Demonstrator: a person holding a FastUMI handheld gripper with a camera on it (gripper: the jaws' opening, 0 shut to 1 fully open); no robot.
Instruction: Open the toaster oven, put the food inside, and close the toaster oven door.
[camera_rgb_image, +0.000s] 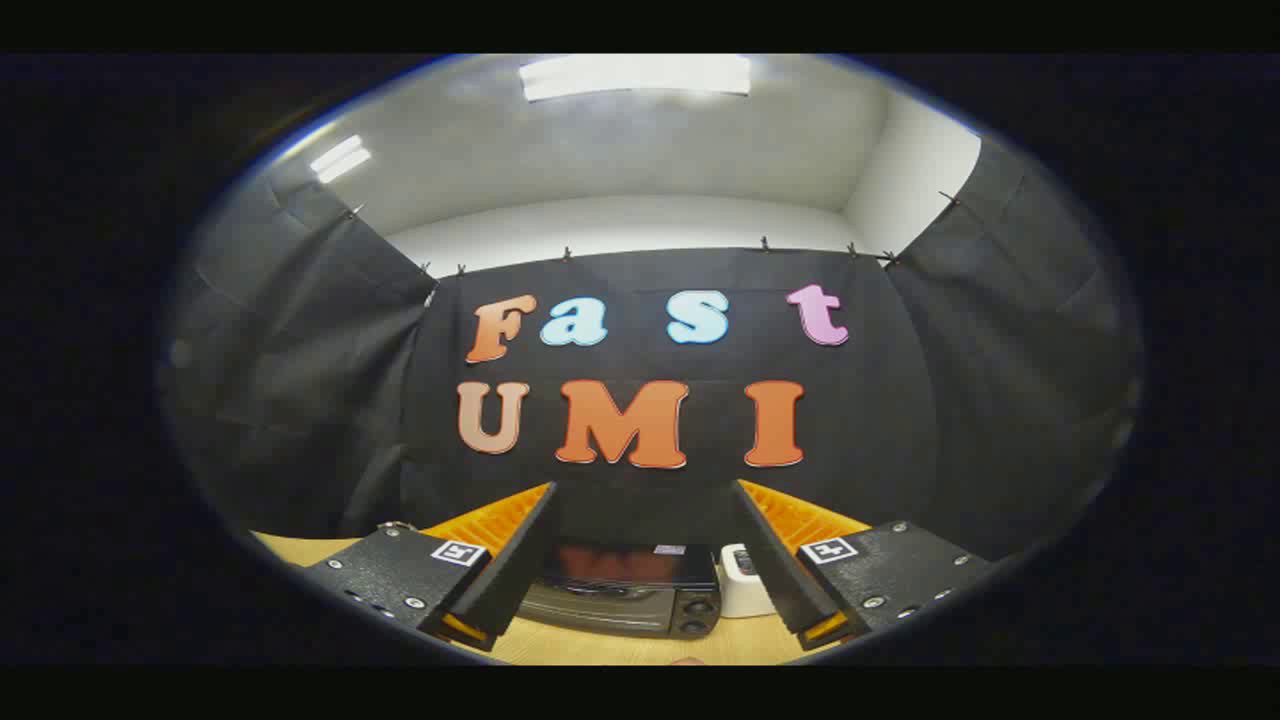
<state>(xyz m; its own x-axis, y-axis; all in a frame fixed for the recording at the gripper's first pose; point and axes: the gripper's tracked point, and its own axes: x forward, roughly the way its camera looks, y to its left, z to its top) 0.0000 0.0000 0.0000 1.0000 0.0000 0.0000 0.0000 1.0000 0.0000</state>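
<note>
Hovering above the wooden counter (560, 645), the gripper (640, 560) holds its fingers wide apart and empty. Between and beyond them sits the toaster oven (625, 600), door apparently closed; just right of it stands a small white container (742, 582). Approaching off-centre risks catching the container instead of the door handle.

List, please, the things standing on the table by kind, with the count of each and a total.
Toaster oven: 1
White container beside it: 1
Total: 2, both on the wooden table, seen past the open gripper, which holds nothing.
</note>
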